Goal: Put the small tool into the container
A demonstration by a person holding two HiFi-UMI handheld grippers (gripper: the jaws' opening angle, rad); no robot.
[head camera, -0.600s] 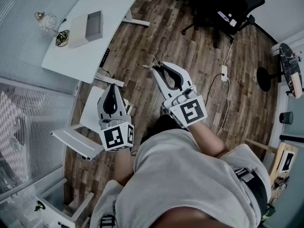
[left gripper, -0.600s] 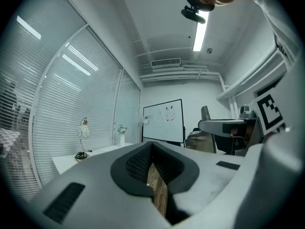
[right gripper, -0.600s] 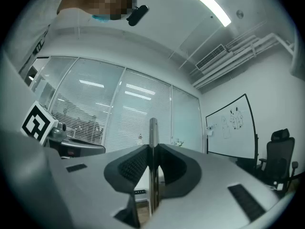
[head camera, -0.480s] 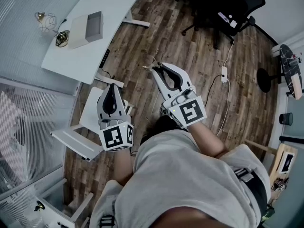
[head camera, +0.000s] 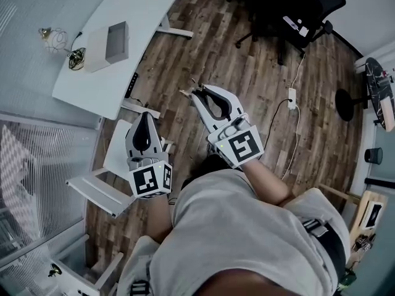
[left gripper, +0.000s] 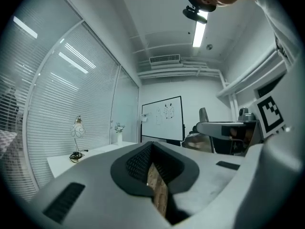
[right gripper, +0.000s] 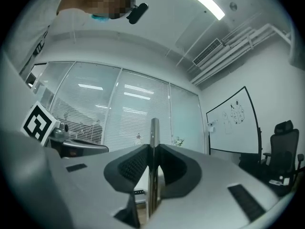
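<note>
- the right gripper [head camera: 199, 93] is held out about level in front of the person, its jaws clamped on the small tool [right gripper: 154, 132], a slim metal rod pinched between the dark pads and sticking up past them.
- from above, only the tool's end pokes out beyond the jaw tips, over the wooden floor [head camera: 259, 73].
- the left gripper [head camera: 144, 115] is beside it, nearer the person's body, its jaws pressed together with nothing in them; only floor shows through the slit.
- the container [head camera: 110, 42], an open box, sits on the white desk [head camera: 142, 11], well apart from both grippers and off to the left.
- a lamp [head camera: 52, 37] stands on the desk near the box.
- a black office chair [head camera: 308, 5] stands across the floor, and a whiteboard [left gripper: 162, 119] hangs on the far wall.
</note>
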